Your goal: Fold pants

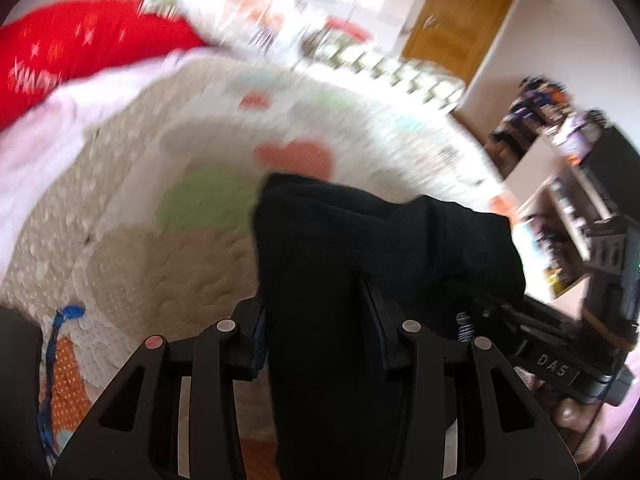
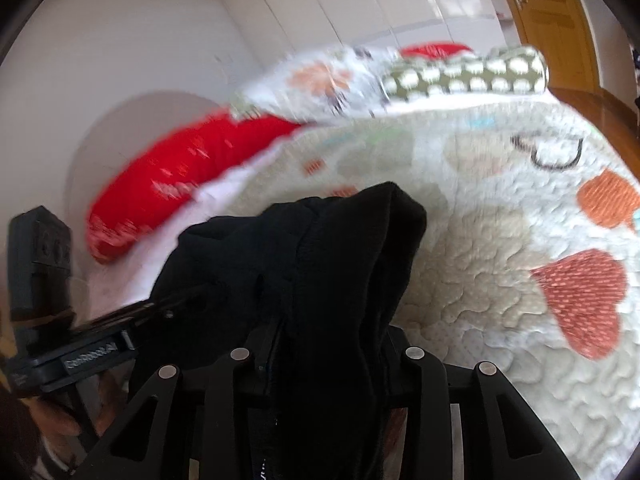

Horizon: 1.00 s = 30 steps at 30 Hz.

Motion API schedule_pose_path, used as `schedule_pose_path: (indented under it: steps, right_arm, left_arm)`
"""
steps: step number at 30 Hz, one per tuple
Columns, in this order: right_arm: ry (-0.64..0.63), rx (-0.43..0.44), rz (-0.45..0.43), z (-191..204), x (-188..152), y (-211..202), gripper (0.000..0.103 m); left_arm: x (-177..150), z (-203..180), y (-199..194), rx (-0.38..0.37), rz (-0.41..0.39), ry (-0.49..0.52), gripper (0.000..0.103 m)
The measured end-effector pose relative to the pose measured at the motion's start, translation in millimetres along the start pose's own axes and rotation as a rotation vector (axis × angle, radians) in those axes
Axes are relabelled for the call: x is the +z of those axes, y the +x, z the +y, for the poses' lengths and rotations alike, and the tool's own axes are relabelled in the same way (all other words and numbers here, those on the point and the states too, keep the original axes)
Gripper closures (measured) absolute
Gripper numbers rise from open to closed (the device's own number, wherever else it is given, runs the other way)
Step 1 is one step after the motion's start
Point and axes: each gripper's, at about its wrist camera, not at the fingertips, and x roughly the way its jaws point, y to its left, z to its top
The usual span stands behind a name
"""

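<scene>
The black pants [image 1: 360, 248] hang bunched over a quilted bed cover [image 1: 168, 264]. My left gripper [image 1: 320, 320] is shut on a fold of this black cloth, which fills the gap between its fingers and drapes down over them. In the right wrist view the same black pants [image 2: 320, 264] bulge up between the fingers, and my right gripper [image 2: 324, 344] is shut on them. The right gripper shows at the right edge of the left wrist view, the left gripper at the left edge of the right wrist view, both held close together. The fingertips are hidden by cloth.
The quilt [image 2: 500, 288] has orange hearts and a green patch. A red pillow [image 1: 80, 56] and a patterned pillow [image 2: 464, 72] lie at the bed's far end. A wooden door [image 1: 460, 20] and a cluttered shelf [image 1: 560, 168] stand to the right.
</scene>
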Motion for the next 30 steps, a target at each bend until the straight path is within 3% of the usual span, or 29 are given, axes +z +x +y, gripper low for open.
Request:
schedule_pose_path:
  steps: [3,5,9,14,17,20,23,30]
  right_arm:
    - [-0.010,-0.040,0.014,-3,-6,7,0.061]
    - [-0.035,-0.064,0.005,-2,-8,-4,0.060]
    - [-0.111,-0.148,-0.067,12,-9,-37,0.060]
    - [-0.206,-0.113,-0.143,42,-1,-59,0.060]
    - [-0.235,-0.120,-0.129,49,7,-43,0.060]
    - [-0.187,-0.117,-0.043,36,18,-2,0.060]
    - [-0.176,-0.165,0.002,23,19,22,0.059]
    - [-0.191,-0.155,-0.024,26,2,-20,0.060]
  left_arm:
    - [-6,14,2,0.000,-0.015,-0.037,0.040]
    - [-7,16,-6,0.014,-0.029,-0.035,0.039]
    - [-10,10,-37,0.114,-0.107,-0.010,0.040]
    - [-19,-4,-56,0.105,-0.145,0.008,0.040]
    - [-29,-16,-46,0.128,-0.131,0.053,0.040]
    - [-37,-22,-27,0.166,-0.090,0.075,0.040]
    - [-40,-19,-18,0.147,-0.091,0.054,0.039]
    - [-39,-21,-21,0.161,-0.096,0.062,0.039]
